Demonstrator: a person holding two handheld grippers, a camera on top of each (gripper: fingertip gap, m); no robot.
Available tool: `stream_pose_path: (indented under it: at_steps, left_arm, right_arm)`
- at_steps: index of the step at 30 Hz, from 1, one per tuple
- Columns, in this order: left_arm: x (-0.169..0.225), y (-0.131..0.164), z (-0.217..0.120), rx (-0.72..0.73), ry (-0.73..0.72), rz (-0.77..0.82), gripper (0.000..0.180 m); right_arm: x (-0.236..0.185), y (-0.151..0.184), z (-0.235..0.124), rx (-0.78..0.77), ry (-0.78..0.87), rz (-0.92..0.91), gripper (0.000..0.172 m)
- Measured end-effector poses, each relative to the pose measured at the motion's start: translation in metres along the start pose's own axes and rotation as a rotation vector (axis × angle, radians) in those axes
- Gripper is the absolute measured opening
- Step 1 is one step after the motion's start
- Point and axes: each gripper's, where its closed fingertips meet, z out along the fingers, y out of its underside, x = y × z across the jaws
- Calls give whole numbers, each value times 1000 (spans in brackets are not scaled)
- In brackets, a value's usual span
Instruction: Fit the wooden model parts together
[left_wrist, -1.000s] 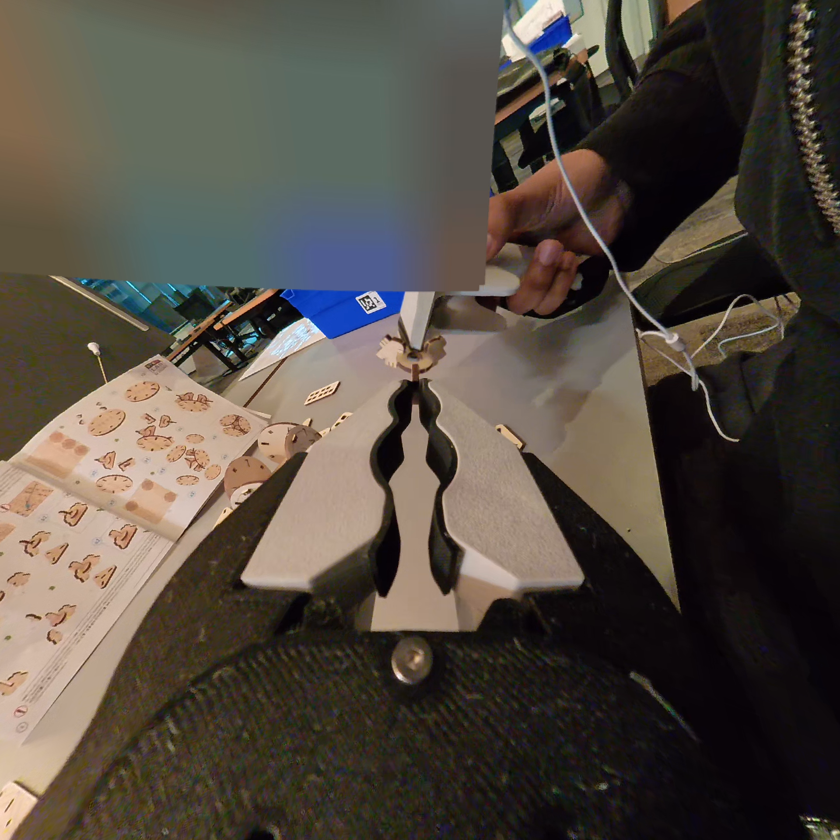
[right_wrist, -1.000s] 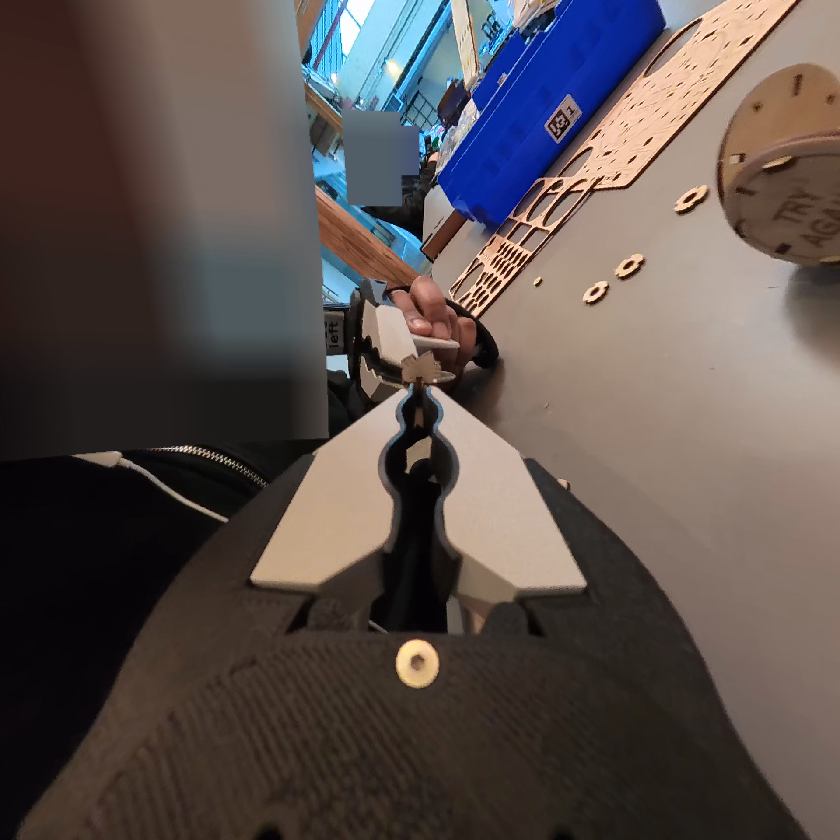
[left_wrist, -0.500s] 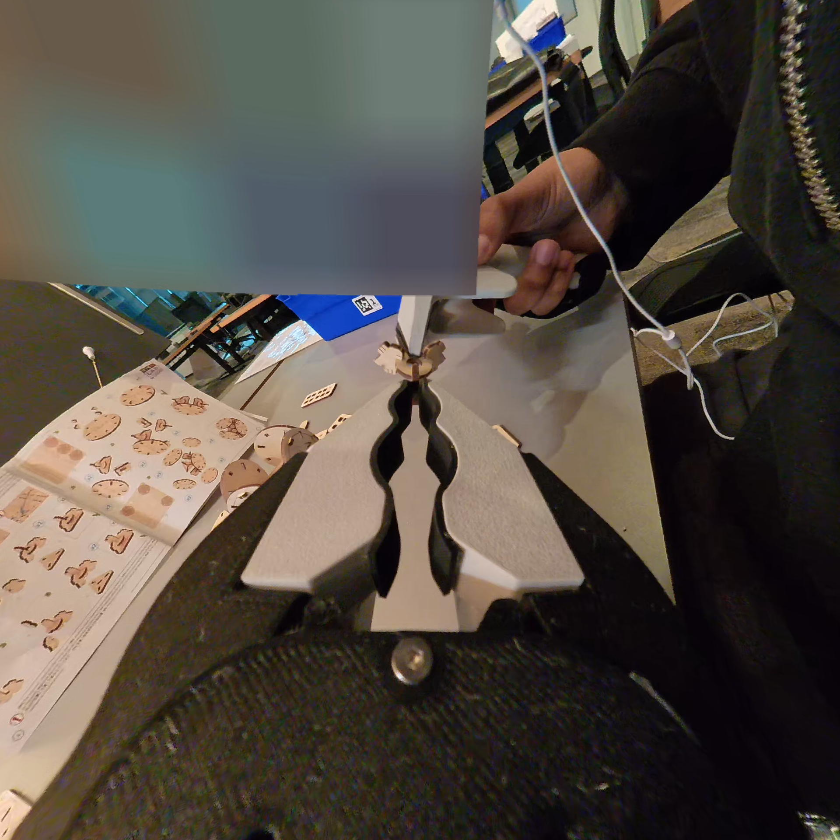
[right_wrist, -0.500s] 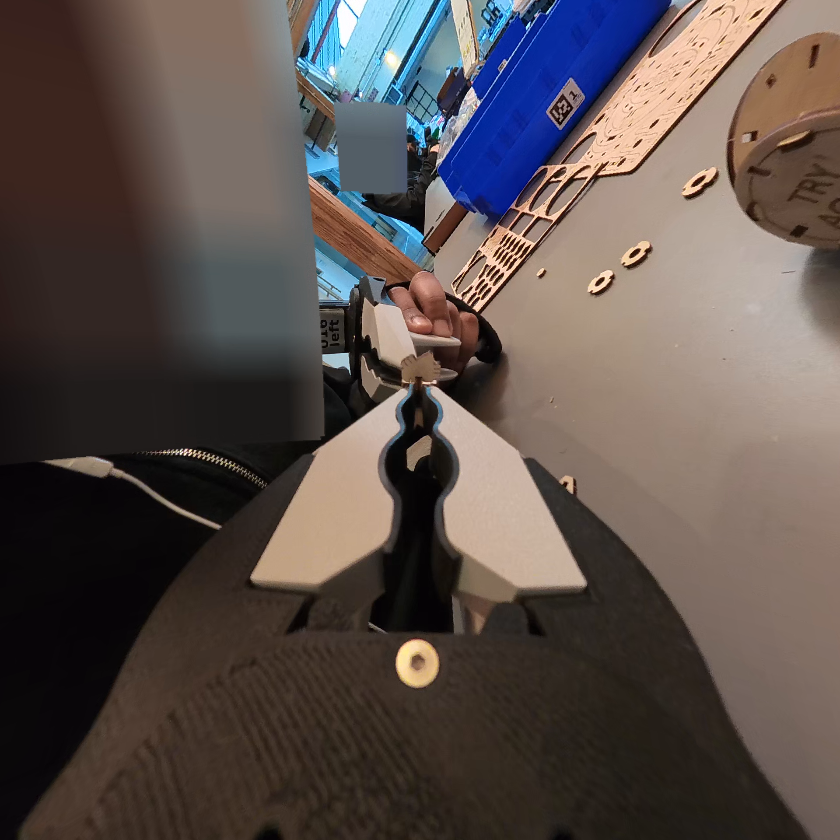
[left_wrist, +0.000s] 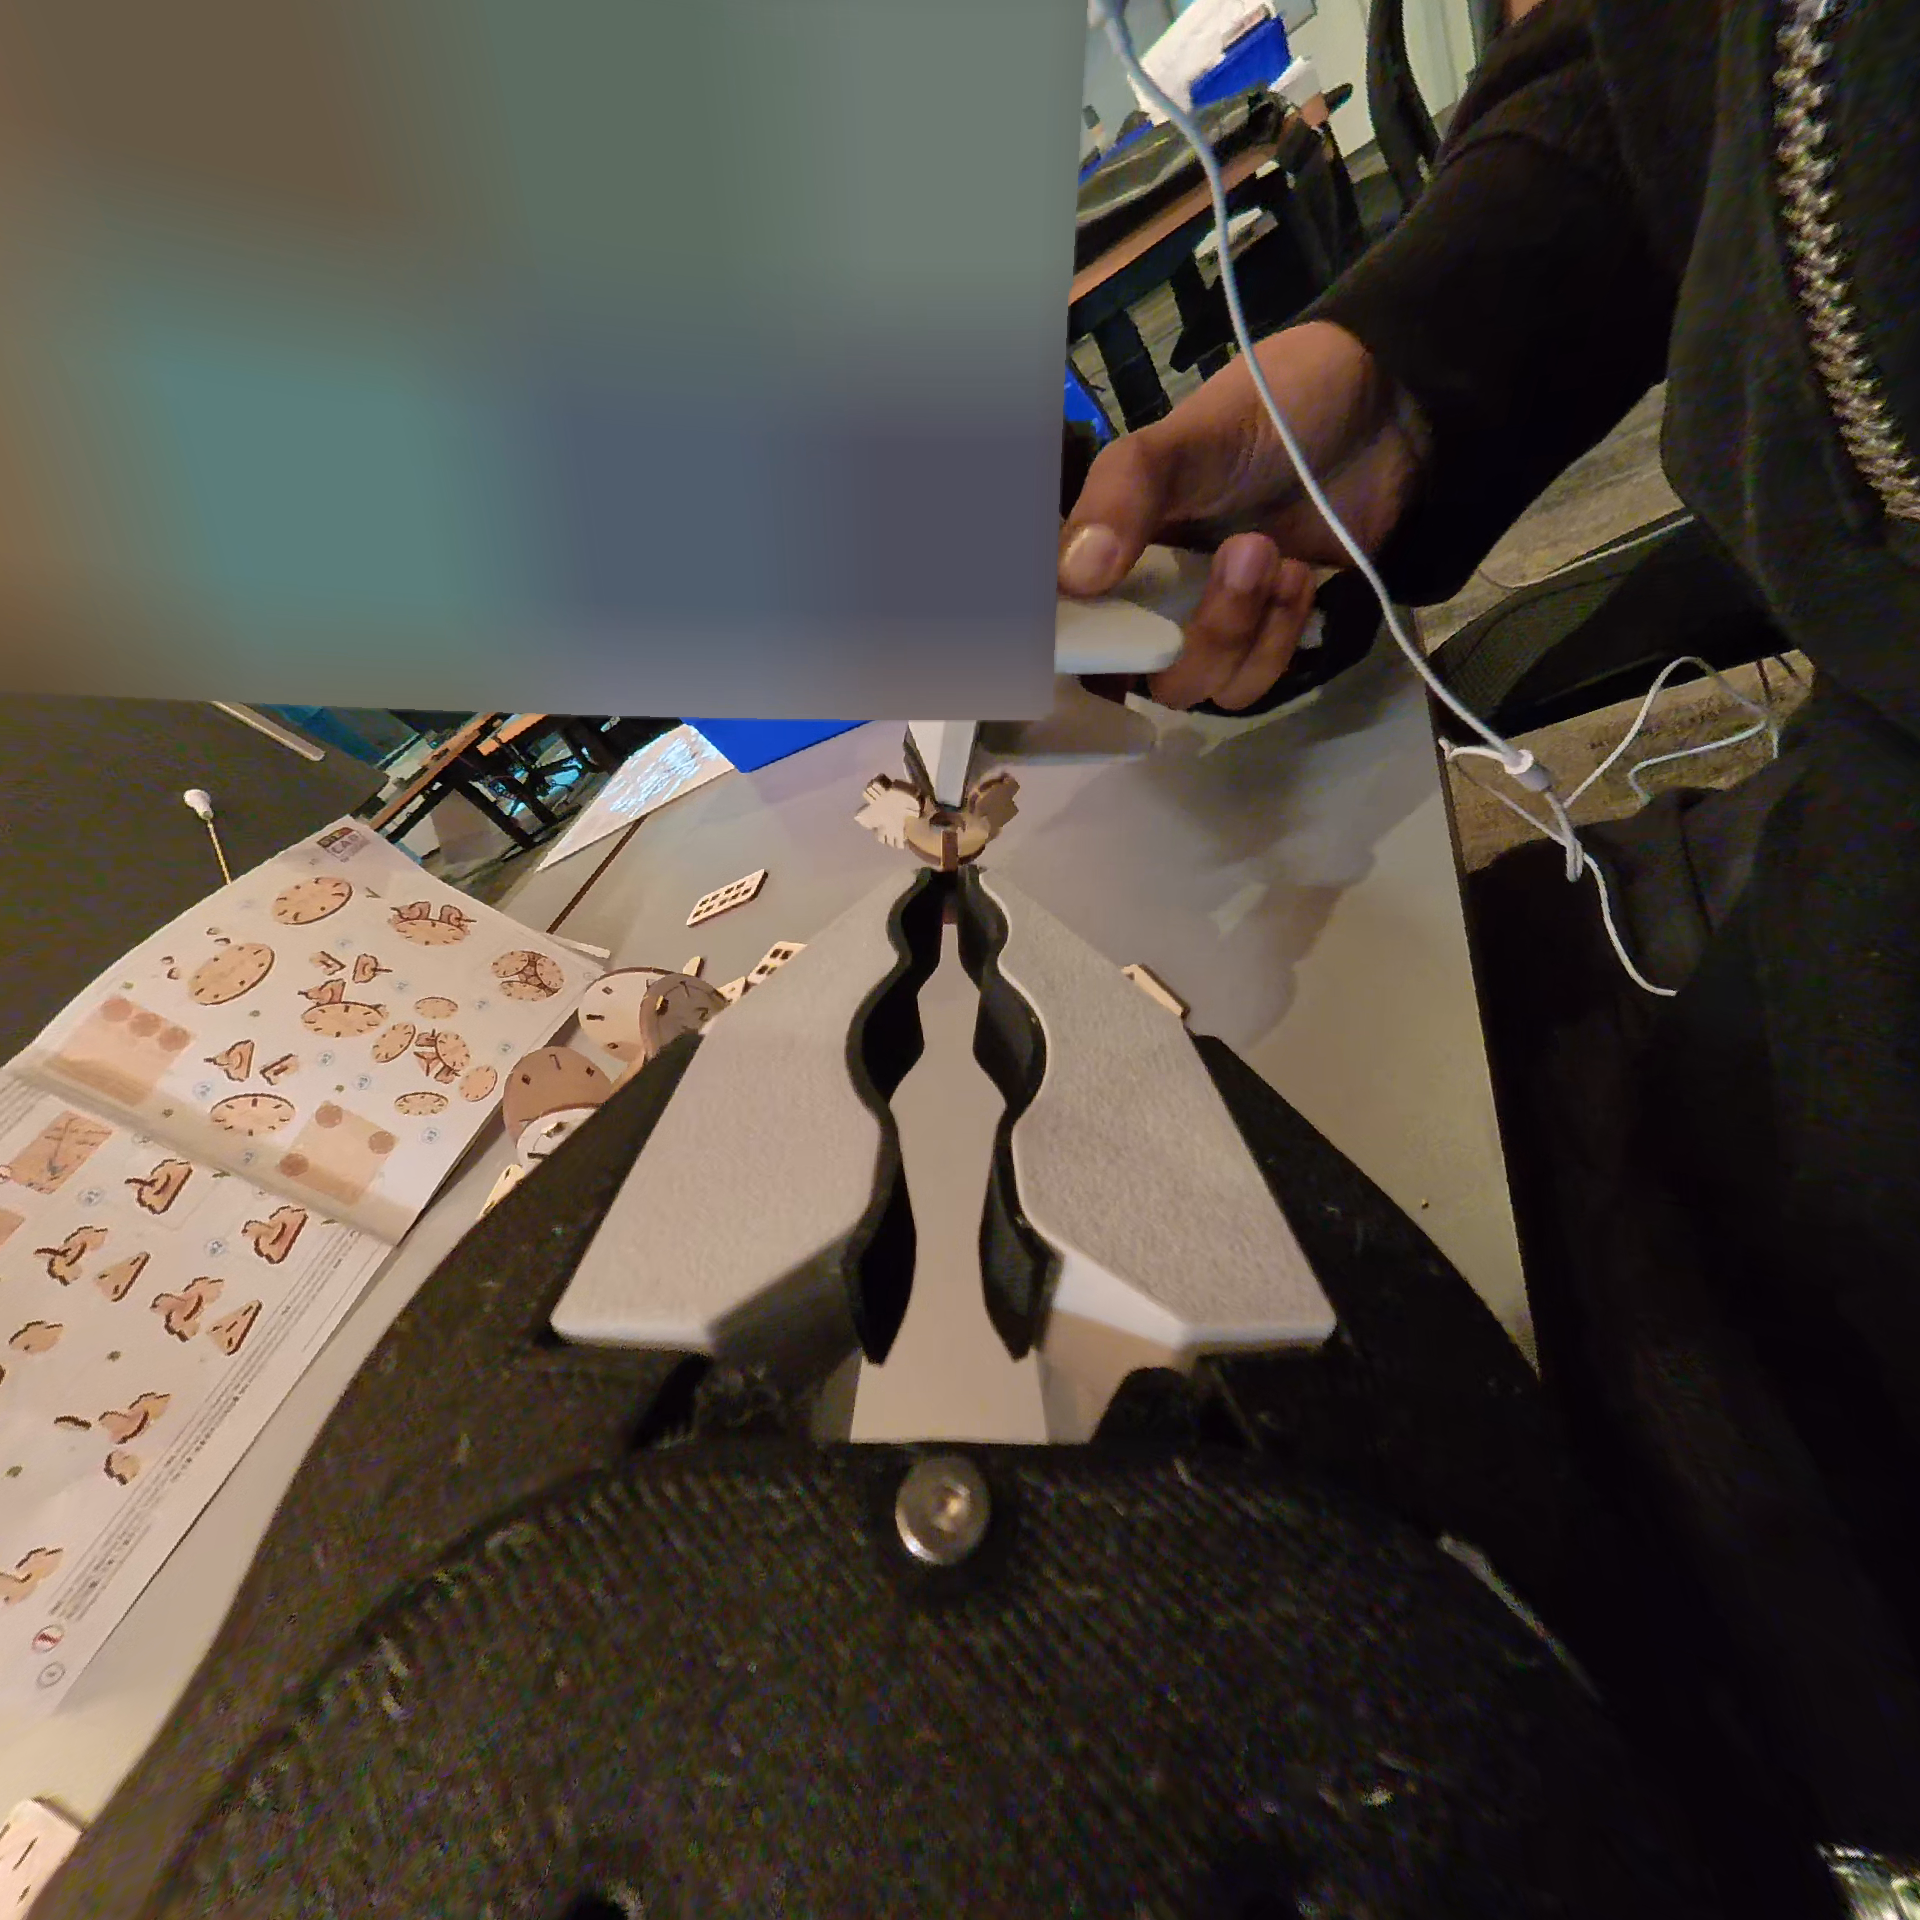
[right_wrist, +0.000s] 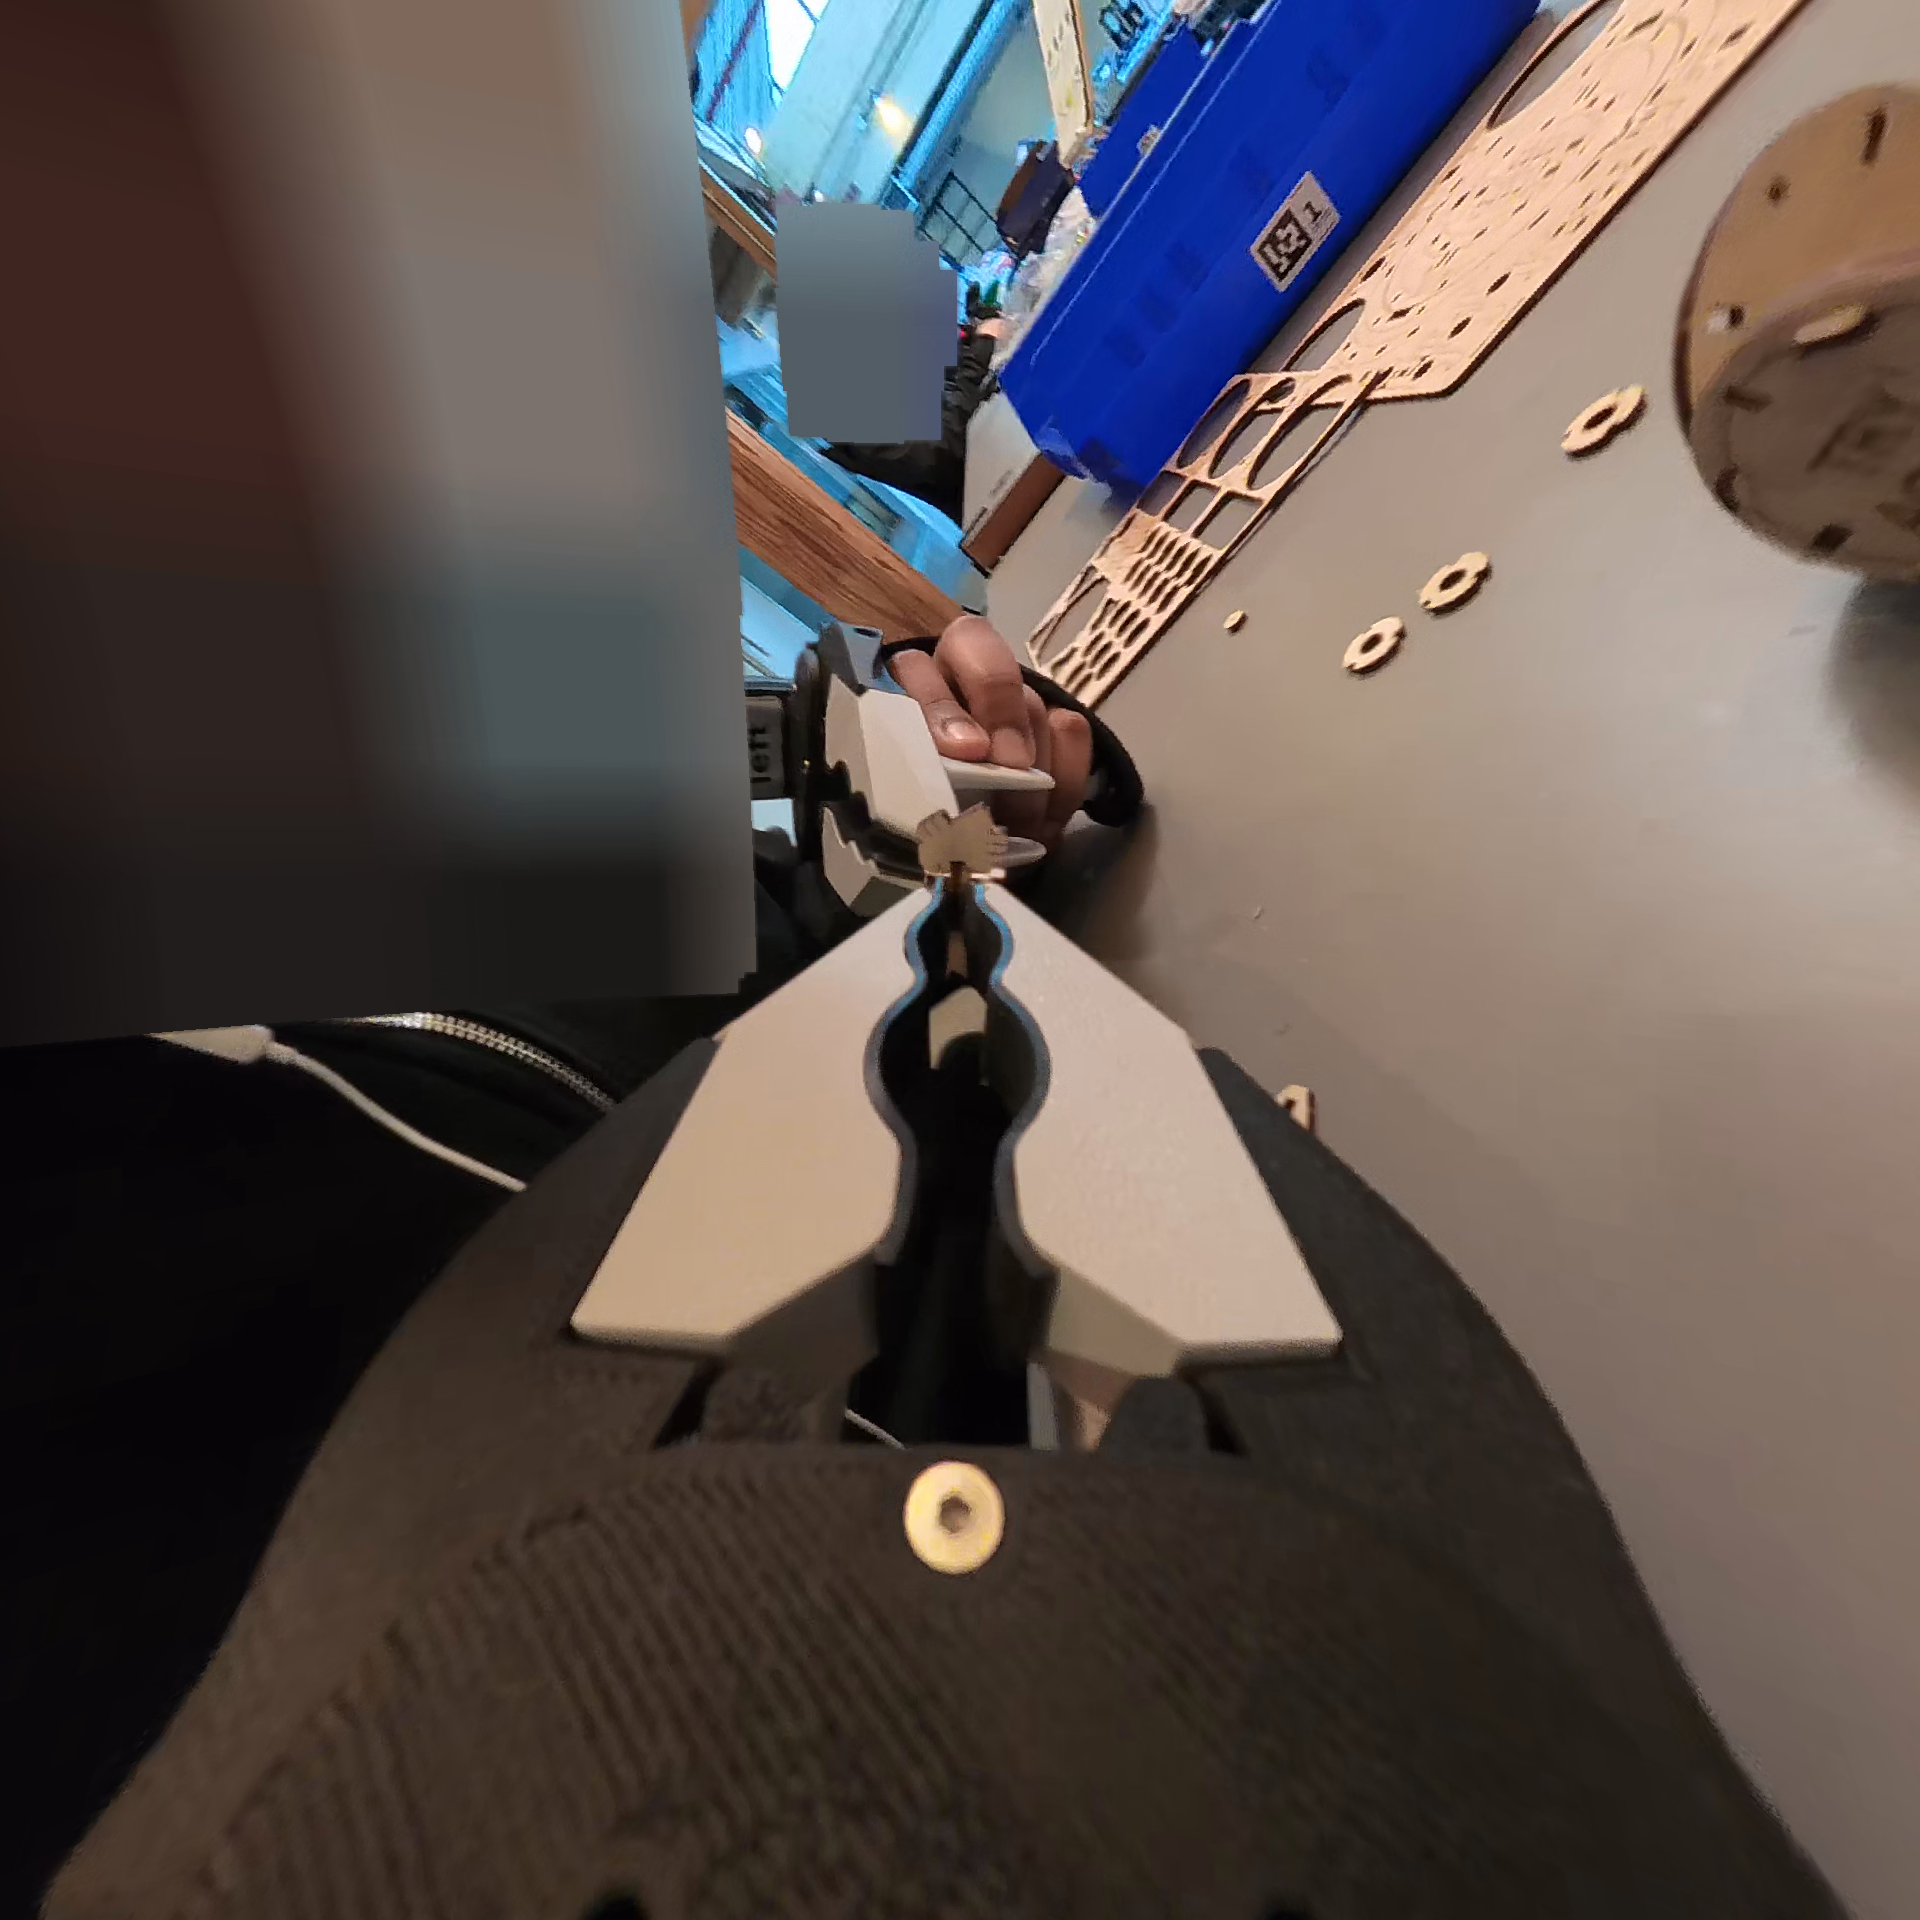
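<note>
Left gripper (left_wrist: 943, 883): jaws narrow, tips pinching the thin edge tab of a small wooden gear assembly (left_wrist: 940, 821), held above the grey table (left_wrist: 1299, 997).
Right gripper (right_wrist: 961, 883): jaws closed to a slit, apparently clamped on the same assembly's opposite side; contact partly hidden.
Near left: printed instruction sheet (left_wrist: 239, 1091), wooden clock discs (left_wrist: 623, 1013).
Far right, right wrist view: loose wooden washers (right_wrist: 1452, 582), a round wooden drum (right_wrist: 1829, 353), cut-out plywood sheet (right_wrist: 1455, 270), blue bin (right_wrist: 1195, 239).
</note>
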Motion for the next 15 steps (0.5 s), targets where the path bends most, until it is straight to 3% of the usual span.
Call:
stream_pose_path:
  at_steps: [6, 15]
  left_arm:
    - [1, 0, 0, 5, 7, 0, 1]
    - [1, -6, -1, 40, 10, 0, 2]
  right_arm:
    - [-3, 1, 1, -17, 6, -45, 0]
    - [-5, 1, 1, 15, -124, 132, 0]
